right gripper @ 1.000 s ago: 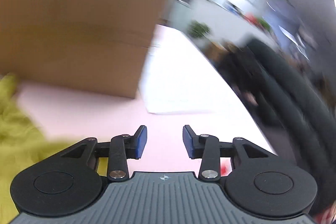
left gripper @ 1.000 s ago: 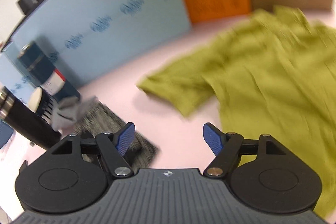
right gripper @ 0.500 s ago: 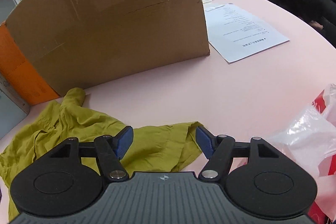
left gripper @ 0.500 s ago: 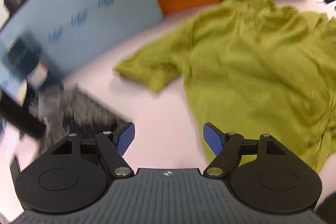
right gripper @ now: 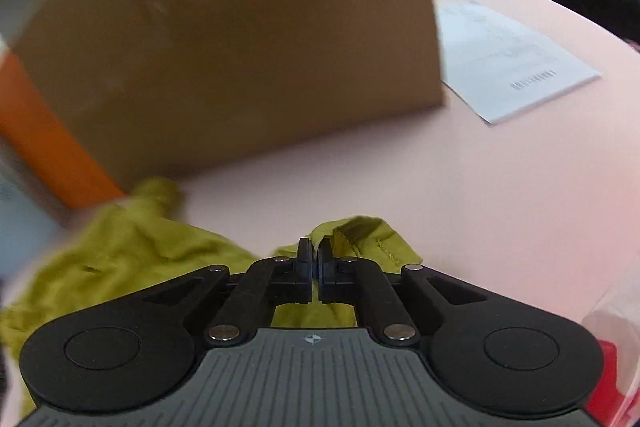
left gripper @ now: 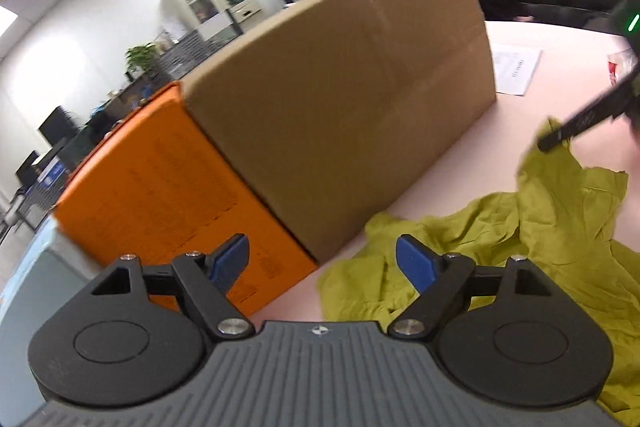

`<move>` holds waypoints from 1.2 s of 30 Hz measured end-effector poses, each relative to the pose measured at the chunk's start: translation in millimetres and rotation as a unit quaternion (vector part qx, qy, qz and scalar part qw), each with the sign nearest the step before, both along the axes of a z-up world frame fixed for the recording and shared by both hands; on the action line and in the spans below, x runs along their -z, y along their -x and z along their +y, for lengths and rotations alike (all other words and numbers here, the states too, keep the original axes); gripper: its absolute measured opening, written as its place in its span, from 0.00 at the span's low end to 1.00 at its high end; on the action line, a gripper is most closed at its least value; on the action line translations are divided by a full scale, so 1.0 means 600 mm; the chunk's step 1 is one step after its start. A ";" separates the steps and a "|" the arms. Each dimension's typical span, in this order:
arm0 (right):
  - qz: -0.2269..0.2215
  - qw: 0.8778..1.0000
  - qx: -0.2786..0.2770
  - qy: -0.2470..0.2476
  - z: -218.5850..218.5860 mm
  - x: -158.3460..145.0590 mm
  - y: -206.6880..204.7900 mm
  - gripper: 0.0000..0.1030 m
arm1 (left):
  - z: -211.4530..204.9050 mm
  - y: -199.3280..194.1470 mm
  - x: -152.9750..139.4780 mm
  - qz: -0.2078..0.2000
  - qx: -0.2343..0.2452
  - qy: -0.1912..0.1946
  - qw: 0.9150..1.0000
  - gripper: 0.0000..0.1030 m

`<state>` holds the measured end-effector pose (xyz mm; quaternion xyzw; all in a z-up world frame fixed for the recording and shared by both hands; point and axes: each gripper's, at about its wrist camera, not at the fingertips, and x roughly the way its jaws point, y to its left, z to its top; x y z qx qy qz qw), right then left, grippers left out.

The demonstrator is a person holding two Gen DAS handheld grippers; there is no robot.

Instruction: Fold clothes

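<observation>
Right wrist view: my right gripper (right gripper: 314, 251) has just closed, pinching a shirt (right gripper: 132, 251) edge on the pink table (right gripper: 500, 195). My left gripper (left gripper: 322, 259) just spread wider, empty, shirt (left gripper: 560, 219) right, cardboard box (left gripper: 340, 99) far.

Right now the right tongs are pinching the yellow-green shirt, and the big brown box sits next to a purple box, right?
Almost. The box beside the big brown box is orange, not purple; the left wrist view shows the two side by side. The rest holds: the right tongs are shut on an edge of the yellow-green shirt, as the right wrist view shows.
</observation>
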<state>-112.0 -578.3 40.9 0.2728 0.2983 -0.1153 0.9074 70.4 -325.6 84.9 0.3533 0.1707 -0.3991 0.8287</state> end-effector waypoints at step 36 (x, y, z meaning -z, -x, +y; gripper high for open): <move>0.071 0.994 -0.041 -0.067 0.132 0.057 0.202 0.06 | -0.090 0.099 0.239 -0.142 0.375 -0.184 0.898 0.01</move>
